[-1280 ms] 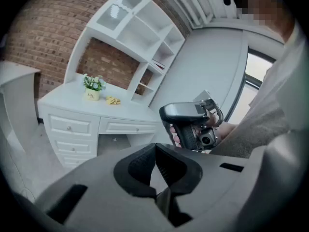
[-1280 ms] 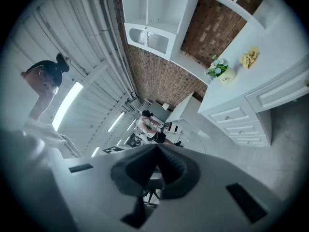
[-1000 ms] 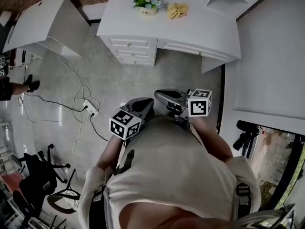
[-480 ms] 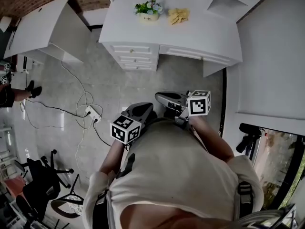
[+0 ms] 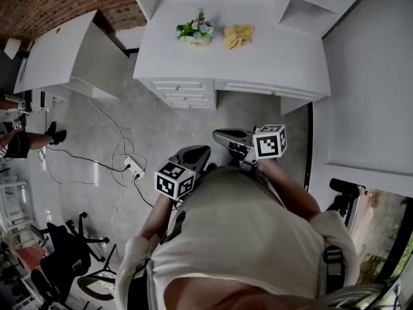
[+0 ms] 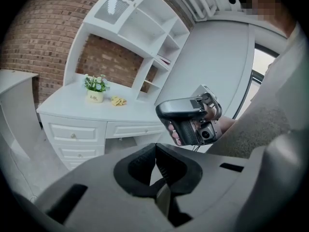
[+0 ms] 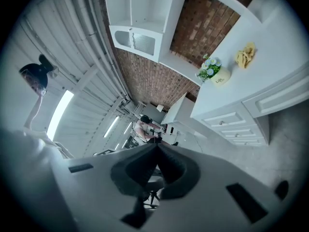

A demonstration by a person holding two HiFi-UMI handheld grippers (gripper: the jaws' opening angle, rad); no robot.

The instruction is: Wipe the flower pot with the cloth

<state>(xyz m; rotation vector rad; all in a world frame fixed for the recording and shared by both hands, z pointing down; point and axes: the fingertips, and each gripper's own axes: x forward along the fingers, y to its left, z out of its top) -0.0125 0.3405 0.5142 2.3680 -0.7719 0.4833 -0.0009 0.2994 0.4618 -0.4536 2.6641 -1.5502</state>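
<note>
Left hand-held gripper and right hand-held gripper, jaws together and empty, well apart from flower pot and cloth

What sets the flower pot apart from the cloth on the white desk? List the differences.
The flower pot stands upright; the cloth lies crumpled in a low heap. The flower pot is cream with green leaves and small flowers; the cloth is plain yellow. Both rest on the white desk, side by side, not touching.
</note>
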